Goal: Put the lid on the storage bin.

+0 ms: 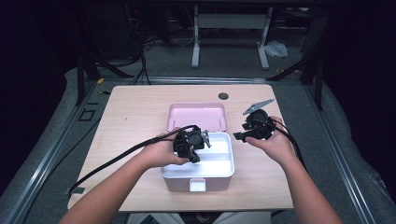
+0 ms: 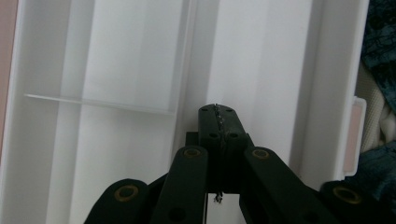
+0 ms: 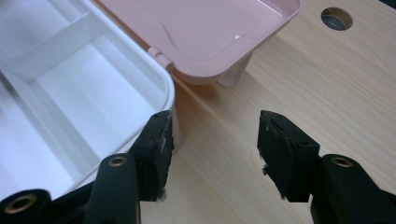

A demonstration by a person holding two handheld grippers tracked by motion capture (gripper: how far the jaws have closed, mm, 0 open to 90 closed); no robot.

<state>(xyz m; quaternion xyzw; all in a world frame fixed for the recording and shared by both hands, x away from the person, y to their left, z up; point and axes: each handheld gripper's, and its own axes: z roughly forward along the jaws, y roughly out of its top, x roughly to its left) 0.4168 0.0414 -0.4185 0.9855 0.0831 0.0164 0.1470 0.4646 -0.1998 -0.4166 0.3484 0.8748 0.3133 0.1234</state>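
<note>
My left gripper [image 1: 198, 142] hangs clamped empty over the white box [image 1: 224, 170]; my right gripper [image 1: 239, 136] hovers half-spread beside it.

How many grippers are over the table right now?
2. The left gripper, jaws shut, hangs over the white divided box; the right gripper, jaws apart, is beside that box's right edge, above the wooden table.

High view overhead, far; both gripper views close, share white box [image 1: 219, 161].
</note>
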